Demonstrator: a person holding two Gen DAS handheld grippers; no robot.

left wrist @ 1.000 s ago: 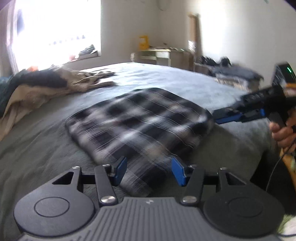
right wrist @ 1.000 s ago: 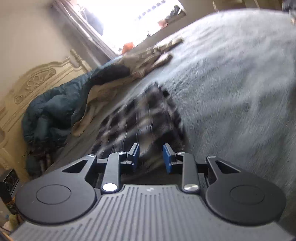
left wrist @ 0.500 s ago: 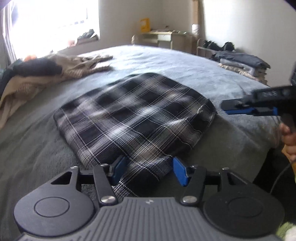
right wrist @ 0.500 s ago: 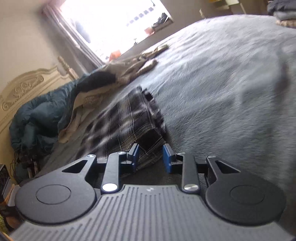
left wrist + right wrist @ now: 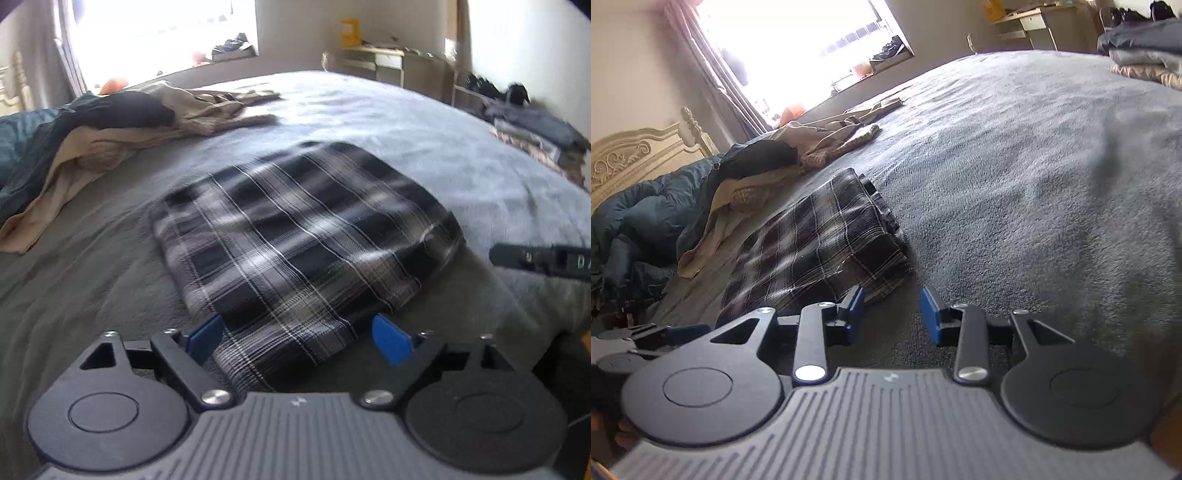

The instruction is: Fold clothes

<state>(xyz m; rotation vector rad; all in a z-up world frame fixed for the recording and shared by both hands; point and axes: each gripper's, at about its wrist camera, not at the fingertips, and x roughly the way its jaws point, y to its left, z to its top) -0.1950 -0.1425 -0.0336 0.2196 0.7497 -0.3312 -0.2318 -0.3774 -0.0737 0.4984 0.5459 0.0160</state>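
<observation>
A folded black-and-white plaid garment (image 5: 303, 236) lies flat on the grey bedspread (image 5: 424, 122). My left gripper (image 5: 297, 332) hovers at its near edge, jaws opening wide; the cloth's near corner lies between the blue pads (image 5: 391, 338) but they do not press on it. In the right wrist view the plaid garment (image 5: 820, 243) sits just left of my right gripper (image 5: 892, 306), whose jaws are opening with only bedspread between them. The right gripper's black body (image 5: 535, 258) shows at the right edge of the left wrist view, apart from the cloth.
A heap of unfolded beige and dark clothes (image 5: 110, 129) lies at the bed's far left, near a carved headboard (image 5: 635, 158). A stack of folded clothes (image 5: 1145, 48) rests at the far right corner. A desk (image 5: 388, 62) stands beyond the bed.
My left jaws have spread much wider around the plaid's near edge. The right jaws have opened a little and drawn back from the plaid's corner. Both cameras have swung slightly.
</observation>
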